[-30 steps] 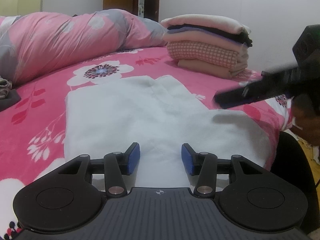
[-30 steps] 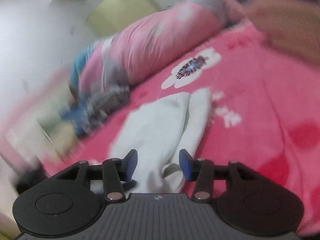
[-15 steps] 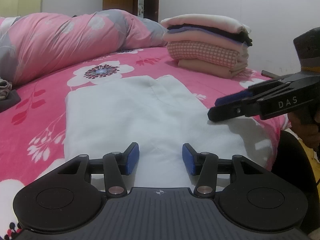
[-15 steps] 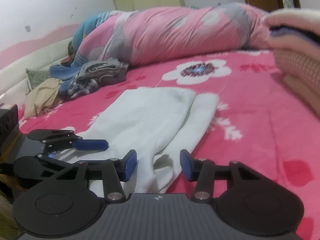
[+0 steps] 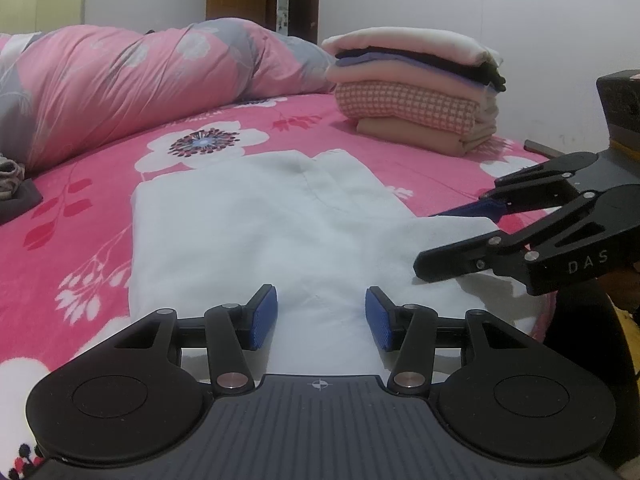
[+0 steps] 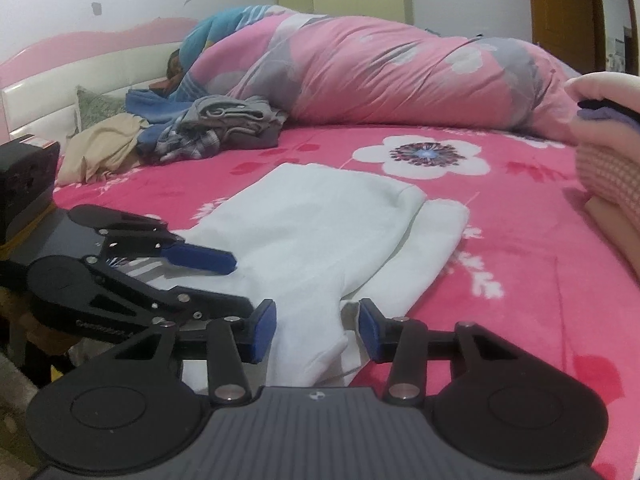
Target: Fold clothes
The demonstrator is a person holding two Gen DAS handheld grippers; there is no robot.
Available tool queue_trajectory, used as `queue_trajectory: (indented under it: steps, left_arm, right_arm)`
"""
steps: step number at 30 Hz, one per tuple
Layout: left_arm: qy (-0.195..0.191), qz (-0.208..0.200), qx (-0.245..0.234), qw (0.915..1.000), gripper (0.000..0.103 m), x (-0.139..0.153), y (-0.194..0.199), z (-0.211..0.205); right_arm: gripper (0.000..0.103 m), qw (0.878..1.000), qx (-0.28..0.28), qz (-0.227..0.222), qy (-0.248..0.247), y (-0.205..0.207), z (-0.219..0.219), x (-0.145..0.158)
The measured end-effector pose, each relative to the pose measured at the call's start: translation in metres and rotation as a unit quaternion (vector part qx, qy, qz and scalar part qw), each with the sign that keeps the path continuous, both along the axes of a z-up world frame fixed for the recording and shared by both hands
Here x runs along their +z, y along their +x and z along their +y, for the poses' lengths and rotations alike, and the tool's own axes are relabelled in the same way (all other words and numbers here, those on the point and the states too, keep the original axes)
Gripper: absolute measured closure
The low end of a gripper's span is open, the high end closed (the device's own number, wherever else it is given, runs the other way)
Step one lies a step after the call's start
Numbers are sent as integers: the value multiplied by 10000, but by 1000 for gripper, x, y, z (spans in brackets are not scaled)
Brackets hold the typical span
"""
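Folding is judged partly done: a white garment is laid flat on the bed, near a folded stack. Both tools, left tool and right tool, are held spread at its near edge, nothing pinched; unfolded clothes are left.

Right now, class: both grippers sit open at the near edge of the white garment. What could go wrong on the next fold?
1. The white garment hangs off the bed's edge; a one-layer pinch may drag it off.
2. The right gripper and left gripper are close and could collide.
3. A wide sweep might topple the folded stack.
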State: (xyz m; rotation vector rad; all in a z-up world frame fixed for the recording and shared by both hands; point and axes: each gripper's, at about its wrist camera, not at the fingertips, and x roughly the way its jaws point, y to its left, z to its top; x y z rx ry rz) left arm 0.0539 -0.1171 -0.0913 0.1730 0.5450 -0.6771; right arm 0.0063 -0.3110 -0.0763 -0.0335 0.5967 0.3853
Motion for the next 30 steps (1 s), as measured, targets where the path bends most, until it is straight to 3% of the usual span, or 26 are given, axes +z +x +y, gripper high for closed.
queue_trajectory:
  steps: [6,8,10,12,15,18,21,23,24,25,27,30]
  left_arm:
    - [1,12,5,10000,53,0,0,0]
    - [-6,22,9,10000,53,0,1,0]
    - [-17,30,14,10000,53,0,1,0]
    - [-21,40,21,10000,53,0,1,0]
    - [-9,39,17,10000,53,0,1,0]
    - [1,38,16,10000,52,0,2,0]
    - [3,53,26,10000,52,0,3,0]
    - [11,51,28,10000,52,-1,3,-1]
    - [15,50,29,10000,52,-1,2,-1]
    - [18,48,30,10000,52,-1,2,-1]
    - [22,45,32,10000,52,-1,2,-1]
    - [34,40,43,10000,52,-1,1,-2]
  right_arm:
    - [80,9983,-10,379,452,8,-10,-4]
    - [84,9926,-82,694,995,16,-22,-7]
    - [90,9761,-192,1137,1841,25,-41,-13]
    - [91,9444,-265,1653,2831,35,-62,-23]
    - [91,8800,-435,2399,4076,46,-90,-48]
    - [91,8115,-595,2983,4990,51,-107,-78]
    - [89,7581,-715,3120,5682,48,-118,-97]
    - [82,7302,-761,3062,6060,43,-126,-102]
    - [72,7179,-796,2973,6244,39,-130,-104]
    - [65,7099,-839,2871,6376,35,-134,-104]
    - [65,7107,-969,2632,6451,27,-142,-99]
    - [65,7356,-1155,2144,6322,14,-146,-81]
